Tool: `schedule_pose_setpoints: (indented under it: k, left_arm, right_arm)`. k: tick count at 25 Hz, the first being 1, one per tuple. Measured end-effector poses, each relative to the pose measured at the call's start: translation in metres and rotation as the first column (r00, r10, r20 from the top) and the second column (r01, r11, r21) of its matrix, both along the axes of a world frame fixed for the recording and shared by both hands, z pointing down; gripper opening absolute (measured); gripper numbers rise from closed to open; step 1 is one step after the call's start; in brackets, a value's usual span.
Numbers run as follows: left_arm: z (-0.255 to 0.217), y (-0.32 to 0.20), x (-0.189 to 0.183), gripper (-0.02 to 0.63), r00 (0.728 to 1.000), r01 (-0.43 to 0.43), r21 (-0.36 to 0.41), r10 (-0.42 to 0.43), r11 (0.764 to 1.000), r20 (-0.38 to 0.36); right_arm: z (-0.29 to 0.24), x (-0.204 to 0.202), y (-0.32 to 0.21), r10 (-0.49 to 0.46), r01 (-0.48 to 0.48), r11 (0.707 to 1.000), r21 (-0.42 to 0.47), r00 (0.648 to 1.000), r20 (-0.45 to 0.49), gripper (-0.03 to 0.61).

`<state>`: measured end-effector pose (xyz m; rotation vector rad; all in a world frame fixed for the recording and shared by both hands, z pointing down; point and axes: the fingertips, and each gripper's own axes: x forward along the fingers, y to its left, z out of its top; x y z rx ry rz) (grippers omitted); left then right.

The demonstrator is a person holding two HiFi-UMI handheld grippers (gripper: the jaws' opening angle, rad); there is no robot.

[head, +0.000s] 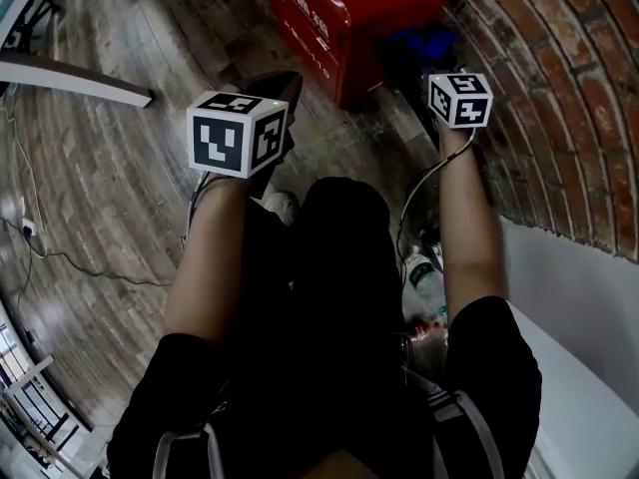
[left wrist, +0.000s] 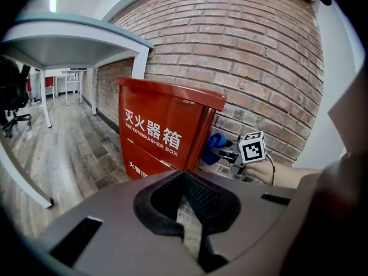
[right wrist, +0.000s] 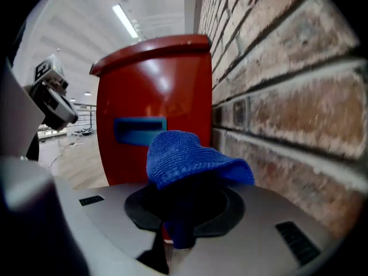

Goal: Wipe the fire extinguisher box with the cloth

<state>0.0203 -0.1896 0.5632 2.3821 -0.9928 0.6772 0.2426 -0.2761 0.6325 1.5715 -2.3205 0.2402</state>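
- Right gripper [right wrist: 179, 223]: clamped on blue cloth [right wrist: 192, 157], held up by the red box [right wrist: 152, 79] side next to the brick wall [right wrist: 287, 96]; contact unclear.
- Left gripper [left wrist: 192, 223]: jaws together, empty, aimed at box front, well apart.
- Both forearms stretched forward.

Red fire extinguisher box [left wrist: 167, 131] (white lettering) stands against the brick wall [left wrist: 247, 56]; beside it, right gripper [left wrist: 225, 153] holds blue cloth [left wrist: 213, 145]; left gripper [left wrist: 192, 234] jaws seem together.

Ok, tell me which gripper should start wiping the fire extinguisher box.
Right. The right gripper is shut on the blue cloth, and the side of the fire extinguisher box is directly ahead of it. The left gripper is shut and empty.
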Motion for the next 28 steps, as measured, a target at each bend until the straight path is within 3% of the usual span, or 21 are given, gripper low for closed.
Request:
schedule_pose_setpoints:
  k: [10, 19, 23, 28]
  left_arm:
    - [0.003, 0.003, -0.010, 0.008, 1.000, -0.005, -0.004, 0.005, 1.000, 0.014]
    - [-0.003, 0.010, -0.029, 0.008, 1.000, 0.019, -0.016, -0.019, 1.000, 0.017]
    - [-0.011, 0.022, -0.039, 0.008, 0.998, 0.051, -0.031, -0.051, 0.998, -0.022]
    - [-0.010, 0.033, -0.044, 0.008, 0.999, 0.049, -0.036, -0.049, 0.998, -0.006]
  right_arm:
    - [0.107, -0.003, -0.005, -0.080, 0.047, 0.968, -0.245, 0.989, -0.125, 0.101]
    - [0.163, 0.002, -0.009, -0.118, 0.056, 0.928, -0.368, 0.982, -0.149, 0.101]
    - [0.203, 0.000, -0.005, -0.121, 0.039, 0.899, -0.436, 0.979, -0.162, 0.103]
    - [0.260, -0.007, -0.001, -0.167, 0.053, 0.868, -0.494, 0.967, -0.190, 0.103]
